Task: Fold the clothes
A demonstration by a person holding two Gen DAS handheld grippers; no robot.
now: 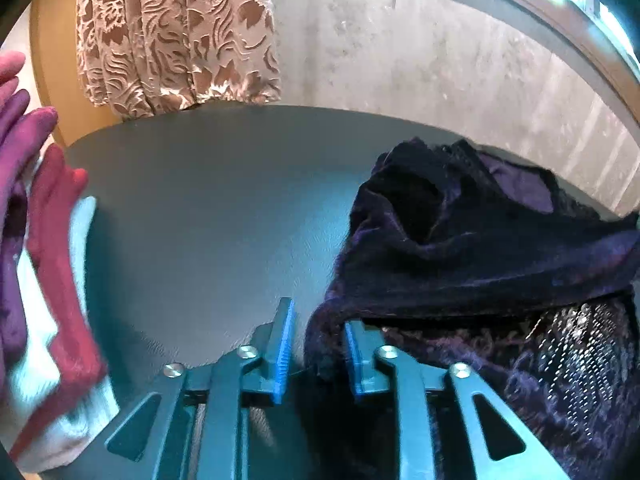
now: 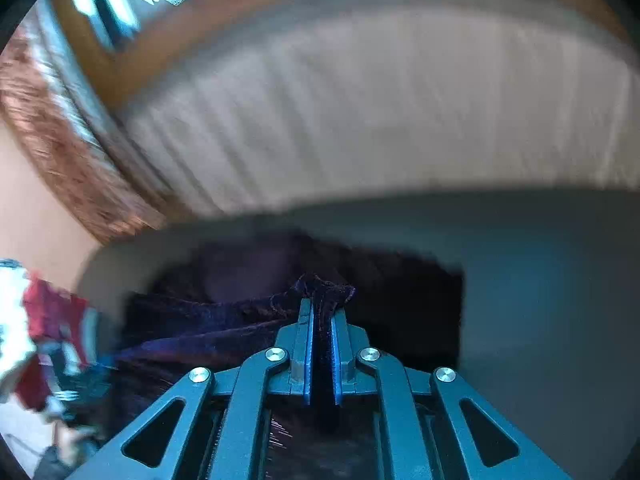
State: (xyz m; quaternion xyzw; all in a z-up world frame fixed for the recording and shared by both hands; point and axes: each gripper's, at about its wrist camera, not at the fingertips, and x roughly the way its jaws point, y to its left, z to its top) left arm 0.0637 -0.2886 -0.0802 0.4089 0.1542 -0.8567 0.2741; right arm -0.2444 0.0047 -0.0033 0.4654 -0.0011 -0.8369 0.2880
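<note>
Clearly, the right gripper (image 2: 321, 320) is clamped on a bunched edge of the dark purple velvet garment (image 2: 224, 312), which is heaped on the grey counter (image 2: 540, 280). The left gripper (image 1: 318, 344) is held parted, its blue ribbed pads beside the garment's (image 1: 460, 240) fuzzy hem. Folded red and white clothes (image 1: 60, 280) are seen at the left.

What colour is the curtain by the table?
Pinkish-beige with brown leafy swirls; the curtain shows best in the left wrist view.

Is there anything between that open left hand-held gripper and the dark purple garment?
Nothing visible. The left hand-held gripper is open right at the dark purple garment, whose edge hangs between its fingers.
</note>
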